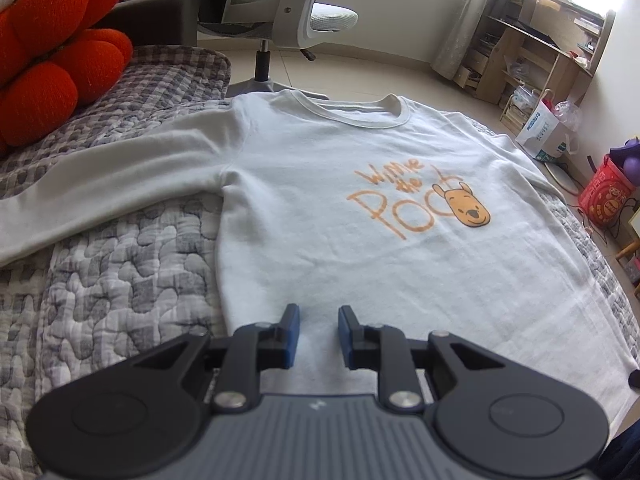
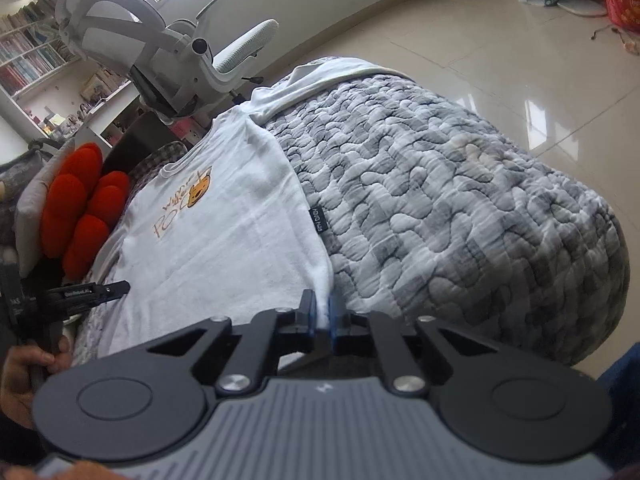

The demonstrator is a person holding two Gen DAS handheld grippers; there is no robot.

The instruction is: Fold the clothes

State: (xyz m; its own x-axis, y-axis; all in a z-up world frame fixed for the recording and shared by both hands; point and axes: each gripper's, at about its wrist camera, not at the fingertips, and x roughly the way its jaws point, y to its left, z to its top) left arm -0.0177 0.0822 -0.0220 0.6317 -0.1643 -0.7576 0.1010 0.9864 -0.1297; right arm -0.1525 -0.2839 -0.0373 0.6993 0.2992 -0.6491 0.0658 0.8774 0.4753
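Note:
A white long-sleeved shirt (image 1: 320,200) with an orange bear print lies face up and flat on a grey quilted cover (image 1: 120,280). One sleeve stretches out to the left. In the left wrist view my left gripper (image 1: 319,312) hovers over the shirt's bottom hem, its blue pads apart, with only fabric lying beneath the gap. In the right wrist view my right gripper (image 2: 322,300) is shut on the shirt (image 2: 224,240) at its near right hem corner, white cloth pinched between the pads. The left gripper (image 2: 120,288) also shows at the far left there, held by a hand (image 2: 24,364).
An orange segmented cushion (image 1: 52,60) rests on the cover to the left of the shirt. A white office chair (image 1: 288,8) stands beyond the collar. Wooden shelves (image 1: 540,40), a paper bag (image 1: 544,132) and a red bag (image 1: 604,196) line the tiled floor at right.

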